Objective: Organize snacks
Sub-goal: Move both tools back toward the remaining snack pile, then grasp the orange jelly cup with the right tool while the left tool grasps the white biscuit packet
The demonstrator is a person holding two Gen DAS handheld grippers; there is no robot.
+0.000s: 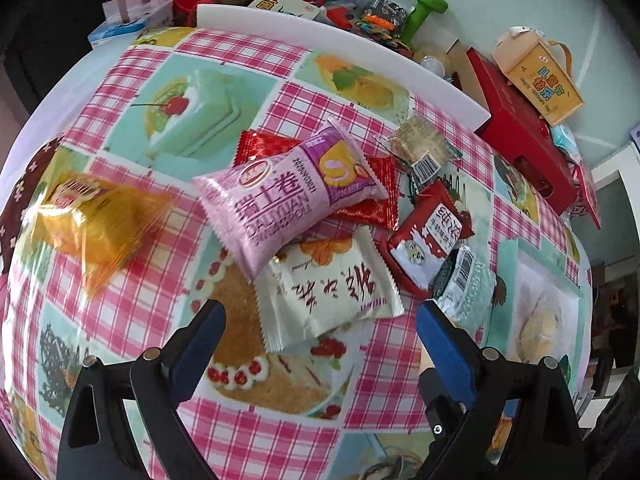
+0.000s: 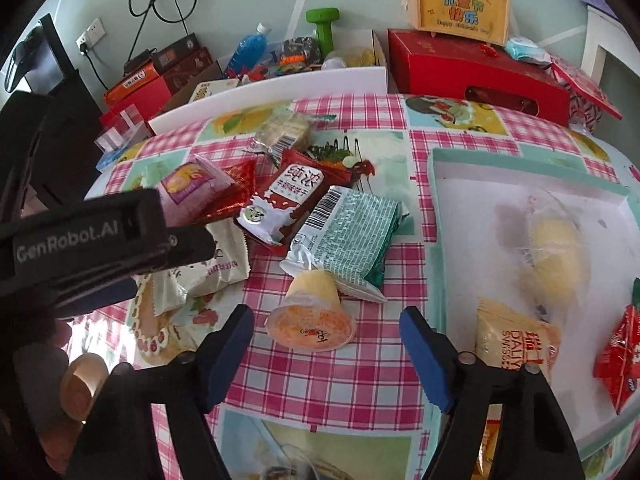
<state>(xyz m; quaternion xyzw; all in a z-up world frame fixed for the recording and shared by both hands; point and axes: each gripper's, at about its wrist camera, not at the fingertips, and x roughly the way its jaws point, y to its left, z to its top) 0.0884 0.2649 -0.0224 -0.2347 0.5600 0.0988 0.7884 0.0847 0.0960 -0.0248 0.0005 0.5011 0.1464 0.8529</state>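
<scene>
The black device [image 2: 80, 236] at the left of the right wrist view bears "GenRobot.AI" in pale letters. A yellow snack packet [image 2: 516, 344] in the teal-rimmed tray [image 2: 434, 200] reads "DALIY" and "SWISS", cut off by the gripper. The yellow gift box [image 2: 460, 10] on the red box at the table's far edge shows "儿童节快乐" with small, illegible English beneath. The pink packet [image 1: 288, 200] on the heap carries "瑞士卷" and "DALIYUAN". The dark red packet [image 2: 292, 192] says "纯浓". The green-white packet [image 2: 352, 236] shows a barcode; its digits are too small to read.
</scene>
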